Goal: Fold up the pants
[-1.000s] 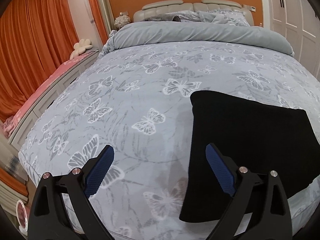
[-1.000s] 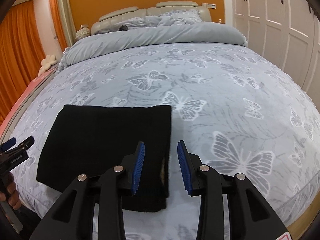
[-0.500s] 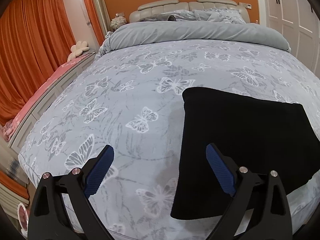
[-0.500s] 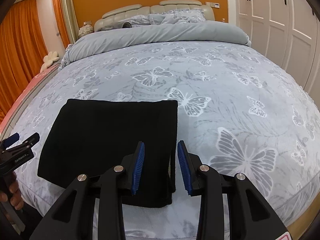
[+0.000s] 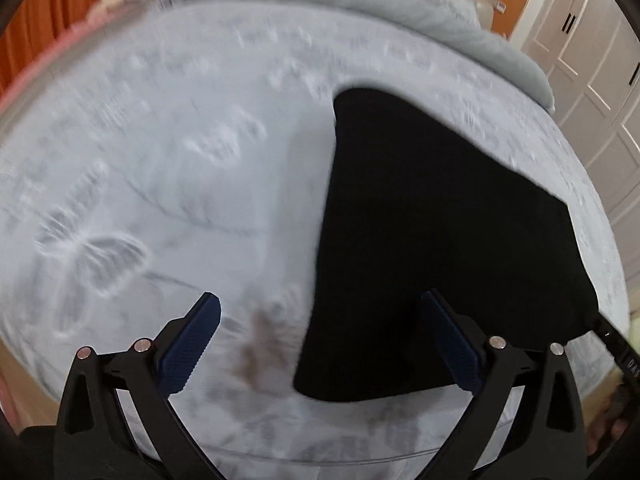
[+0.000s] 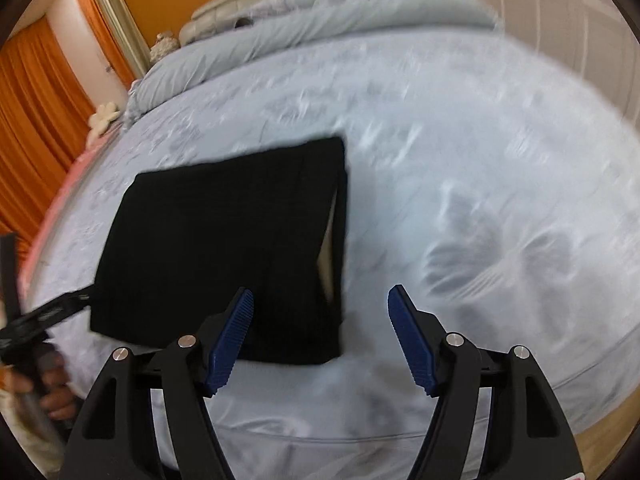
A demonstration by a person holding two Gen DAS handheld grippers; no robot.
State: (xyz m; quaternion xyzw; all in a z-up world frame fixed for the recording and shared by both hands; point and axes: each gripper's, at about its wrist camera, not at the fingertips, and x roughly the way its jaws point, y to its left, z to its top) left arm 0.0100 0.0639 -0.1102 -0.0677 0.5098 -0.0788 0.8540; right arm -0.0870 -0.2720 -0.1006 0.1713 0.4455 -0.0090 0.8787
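Curtains (image 6: 36, 120) in orange hang at your far left. Your left gripper (image 5: 320, 340) is spread wide, holding nothing. Black folded pants (image 6: 224, 248) lie flat on the butterfly-print bedspread (image 6: 480, 152), near its front edge. Your right gripper (image 6: 320, 336) is also open and empty, above their right edge.

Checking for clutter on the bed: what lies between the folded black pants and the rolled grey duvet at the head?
Only butterfly-print bedspread lies between the black pants and the grey duvet; the right wrist view shows it, though blurred.
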